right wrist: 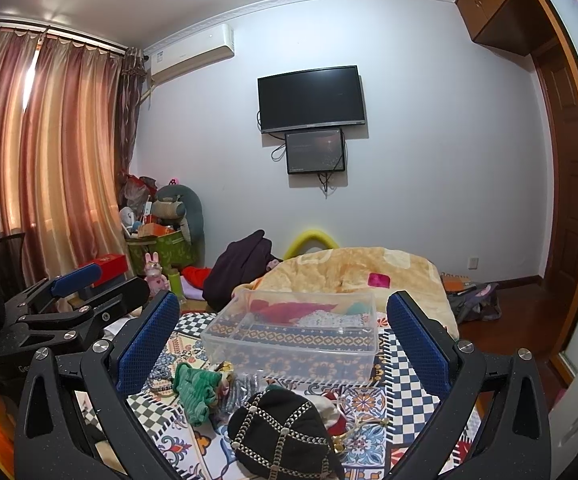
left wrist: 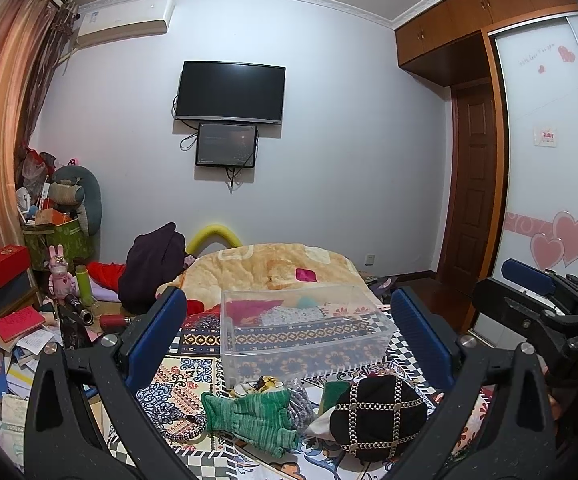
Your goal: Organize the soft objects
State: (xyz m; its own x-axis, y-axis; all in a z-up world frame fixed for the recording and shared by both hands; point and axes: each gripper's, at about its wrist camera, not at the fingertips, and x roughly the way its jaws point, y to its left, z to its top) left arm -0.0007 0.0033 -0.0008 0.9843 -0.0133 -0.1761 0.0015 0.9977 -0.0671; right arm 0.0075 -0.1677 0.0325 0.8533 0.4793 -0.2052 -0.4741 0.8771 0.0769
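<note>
Nearest me, black studded hat and green knit gloves lie at six o'clock, clear bin at twelve, so I hold left gripper and right gripper wide open, empty, ready to pick.

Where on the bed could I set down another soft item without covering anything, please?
Inside the clear bin, whose floor looks bare, and on the patterned bedspread to the bin's right. The near edge is crowded: green glove, black studded hat and small items lie bunched together.

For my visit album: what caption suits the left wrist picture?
Open left gripper frames a clear plastic bin above green knit gloves and a black studded hat.
</note>
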